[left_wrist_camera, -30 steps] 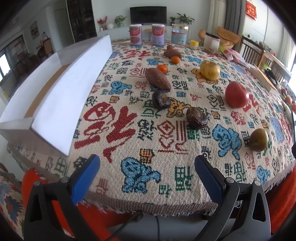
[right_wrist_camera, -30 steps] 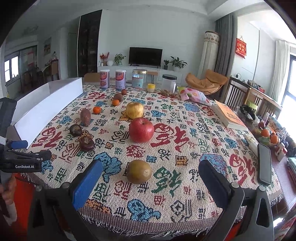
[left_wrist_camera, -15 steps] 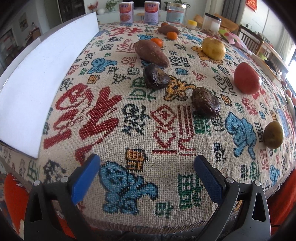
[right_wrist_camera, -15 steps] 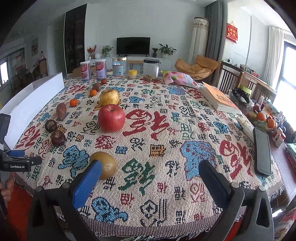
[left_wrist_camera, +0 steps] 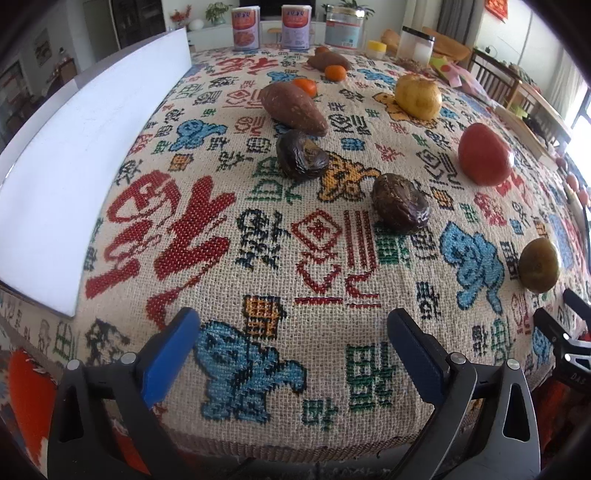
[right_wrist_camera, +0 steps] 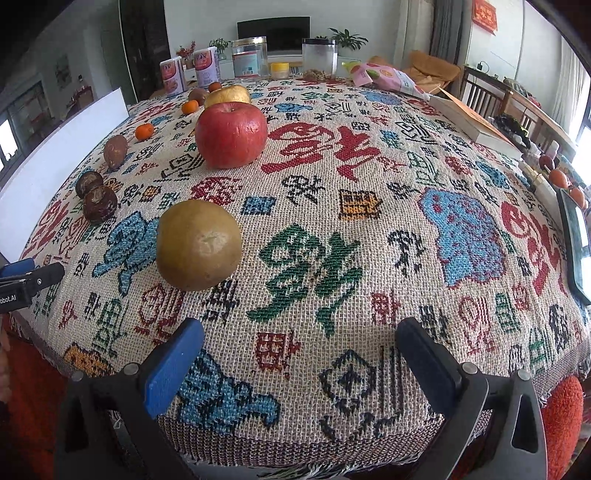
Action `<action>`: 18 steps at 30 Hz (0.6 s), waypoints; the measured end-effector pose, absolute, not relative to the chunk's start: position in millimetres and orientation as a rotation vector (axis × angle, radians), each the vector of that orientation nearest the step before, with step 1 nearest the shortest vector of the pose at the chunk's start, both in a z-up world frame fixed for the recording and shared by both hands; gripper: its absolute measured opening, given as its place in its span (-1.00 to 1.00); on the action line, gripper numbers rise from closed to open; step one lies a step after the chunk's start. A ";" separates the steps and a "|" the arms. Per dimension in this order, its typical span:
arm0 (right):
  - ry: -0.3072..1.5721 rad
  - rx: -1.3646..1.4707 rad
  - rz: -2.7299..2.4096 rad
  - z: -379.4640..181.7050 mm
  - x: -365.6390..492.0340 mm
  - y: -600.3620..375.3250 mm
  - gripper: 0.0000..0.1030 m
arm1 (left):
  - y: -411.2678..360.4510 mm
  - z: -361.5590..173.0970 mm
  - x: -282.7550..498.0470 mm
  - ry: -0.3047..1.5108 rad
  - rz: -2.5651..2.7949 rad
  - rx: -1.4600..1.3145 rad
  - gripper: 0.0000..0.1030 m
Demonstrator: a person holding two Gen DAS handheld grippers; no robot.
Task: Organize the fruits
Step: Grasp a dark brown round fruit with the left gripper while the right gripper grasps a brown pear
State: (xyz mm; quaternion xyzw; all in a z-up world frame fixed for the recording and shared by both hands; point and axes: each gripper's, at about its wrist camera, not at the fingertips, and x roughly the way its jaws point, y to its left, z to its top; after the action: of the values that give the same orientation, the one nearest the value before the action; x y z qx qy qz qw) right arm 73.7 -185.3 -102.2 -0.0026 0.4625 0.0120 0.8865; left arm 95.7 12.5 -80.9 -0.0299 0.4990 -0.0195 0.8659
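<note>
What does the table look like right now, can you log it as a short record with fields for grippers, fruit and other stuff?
left gripper: open, empty, over the near edge of the tablecloth
right gripper: open, empty, greenish-brown fruit ahead to its left
fruit on cloth: red apple, yellow apple, two wrinkled dark fruits, small oranges
also on cloth: sweet potato, cans, jars
left side: white board
</note>
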 end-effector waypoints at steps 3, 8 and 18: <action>0.942 -0.001 0.018 -102.9 71.5 -184.7 1.00 | -2.5 -61.7 107.4 0.985 -0.174 -0.107 0.96; 0.933 0.005 0.010 -102.2 70.3 -183.9 1.00 | -26.1 -67.7 145.4 0.999 -0.193 -0.111 0.95; 0.963 0.010 0.045 -98.7 72.9 -188.0 0.99 | -32.3 -70.9 142.4 0.943 -0.191 -0.067 -0.13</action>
State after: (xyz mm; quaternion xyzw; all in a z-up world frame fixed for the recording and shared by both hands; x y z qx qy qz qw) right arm 72.9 -188.0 -98.7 0.0047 0.4631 0.0218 0.8860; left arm 142.4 -32.3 -70.9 -0.0320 0.4534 -0.0917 0.8860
